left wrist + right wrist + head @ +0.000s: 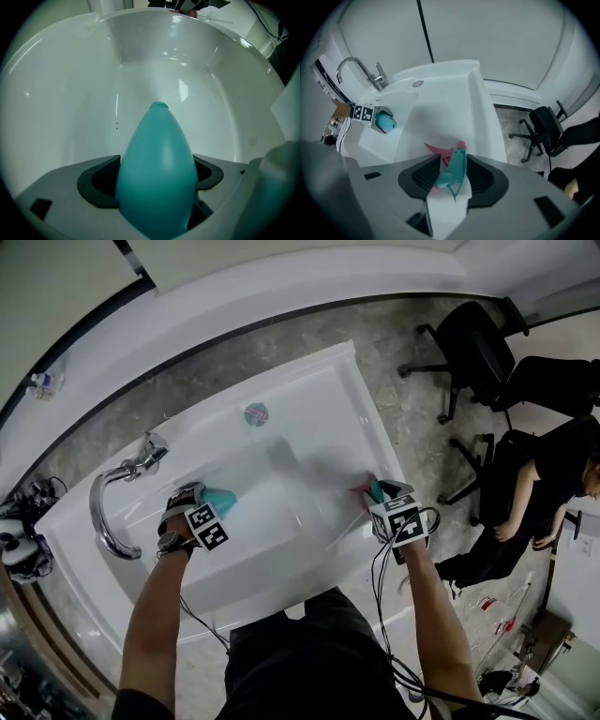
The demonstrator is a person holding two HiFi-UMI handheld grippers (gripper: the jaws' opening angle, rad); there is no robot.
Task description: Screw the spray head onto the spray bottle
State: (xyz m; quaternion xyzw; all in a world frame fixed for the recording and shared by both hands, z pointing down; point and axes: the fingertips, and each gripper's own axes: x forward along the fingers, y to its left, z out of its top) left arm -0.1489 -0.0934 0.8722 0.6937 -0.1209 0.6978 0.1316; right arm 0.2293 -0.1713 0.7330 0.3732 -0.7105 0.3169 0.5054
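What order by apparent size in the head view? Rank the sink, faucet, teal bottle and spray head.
Largest: sink.
Then: faucet.
The teal bottle and spray head both look small and are partly hidden, so they are left unranked.

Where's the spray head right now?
In the right gripper view the spray head sits gripped in the right claw, by the white basin's right edge. The bottle is in the left claw, across the basin.

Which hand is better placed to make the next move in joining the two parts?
Right. The right gripper holds the spray head in its jaws by the sink rim, free to travel; the left gripper clamps the bottle, open neck clear, and can likely just hold steady.
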